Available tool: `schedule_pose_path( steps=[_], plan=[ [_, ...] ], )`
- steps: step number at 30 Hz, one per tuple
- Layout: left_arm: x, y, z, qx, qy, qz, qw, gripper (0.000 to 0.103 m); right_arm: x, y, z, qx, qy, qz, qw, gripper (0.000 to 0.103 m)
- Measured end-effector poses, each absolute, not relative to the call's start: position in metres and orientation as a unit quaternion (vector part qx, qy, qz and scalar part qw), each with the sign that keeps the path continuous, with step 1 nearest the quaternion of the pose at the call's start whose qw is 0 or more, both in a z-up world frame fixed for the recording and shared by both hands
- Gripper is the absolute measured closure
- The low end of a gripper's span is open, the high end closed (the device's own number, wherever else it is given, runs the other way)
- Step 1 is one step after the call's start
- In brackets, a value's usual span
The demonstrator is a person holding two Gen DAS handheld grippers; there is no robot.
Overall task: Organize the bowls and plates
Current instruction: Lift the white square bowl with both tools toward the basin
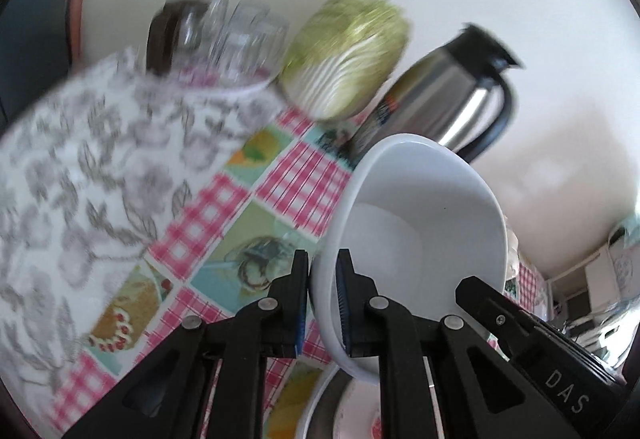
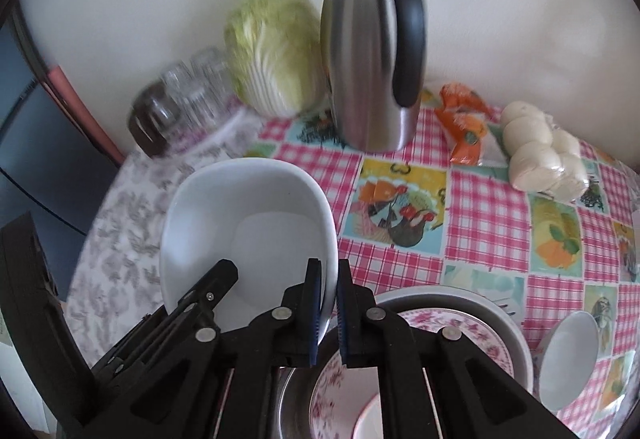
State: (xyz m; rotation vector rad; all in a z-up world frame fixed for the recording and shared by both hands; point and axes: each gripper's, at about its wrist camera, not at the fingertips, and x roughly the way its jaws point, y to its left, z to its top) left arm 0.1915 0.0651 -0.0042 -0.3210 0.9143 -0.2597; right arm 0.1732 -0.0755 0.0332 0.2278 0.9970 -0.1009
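Here both grippers, left (image 1: pixel 323 271) and right (image 2: pixel 329 279), pinch opposite rims of the white bowl (image 2: pixel 256 223) above the plates (image 2: pixel 440 335).

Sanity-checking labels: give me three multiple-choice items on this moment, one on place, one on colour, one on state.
1. What stands directly left of the steel jug? A cabbage B buns C orange packet
2. What colour is the held bowl? A pink B white C green
3. How is the bowl held? A left gripper only B right gripper only C both grippers on opposite rims

Key: 1 A, the cabbage sits beside it. 2 B, plain white inside. 3 C, the left gripper and right gripper each pinch a rim.
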Motion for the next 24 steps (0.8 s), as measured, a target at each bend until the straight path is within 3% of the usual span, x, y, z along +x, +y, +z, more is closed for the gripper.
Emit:
schedule_pose_path(
  steps=[10,24],
  plan=[
    [0.132,0.034,0.041,-0.102,0.386,-0.163,0.902,0.088,0.103,-0.111,0.080,0.164,0.414,-0.059,0.893,0.095],
    [0.068,-0.019,0.055,-0.025,0.362,-0.204,0.909,0.088,0.018,-0.158,0.077,0.250,0.354,-0.071,0.899,0.095]
  ],
)
